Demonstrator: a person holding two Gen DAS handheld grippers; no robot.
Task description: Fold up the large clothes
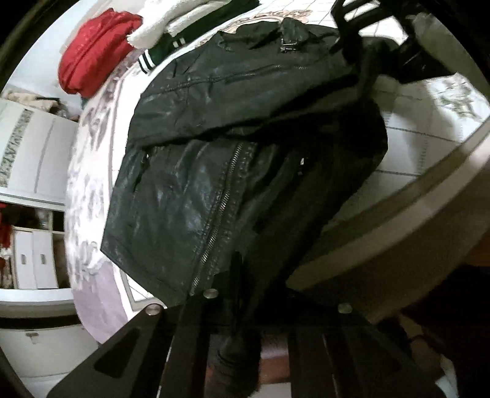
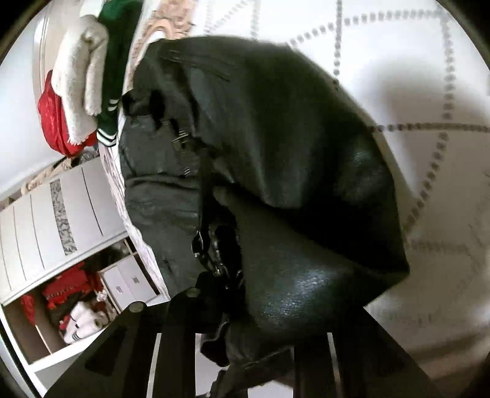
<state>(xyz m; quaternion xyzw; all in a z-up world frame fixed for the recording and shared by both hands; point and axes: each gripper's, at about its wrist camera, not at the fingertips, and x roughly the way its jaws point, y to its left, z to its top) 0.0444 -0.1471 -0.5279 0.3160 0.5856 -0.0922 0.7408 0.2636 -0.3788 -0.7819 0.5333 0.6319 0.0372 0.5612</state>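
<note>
A black leather jacket lies front up on the bed, its zipper running toward me. My left gripper is at the bottom of the left wrist view, shut on the jacket's lower hem. At the top right my right gripper holds a lifted part of the jacket near the shoulder. In the right wrist view the jacket bulges in a raised fold, and leather is bunched between the fingers of my right gripper, which is shut on it.
The bed has a white patterned cover and a pale frame edge. A red garment, a white fleece and a green striped garment are piled at the far end. A white cabinet stands beside the bed.
</note>
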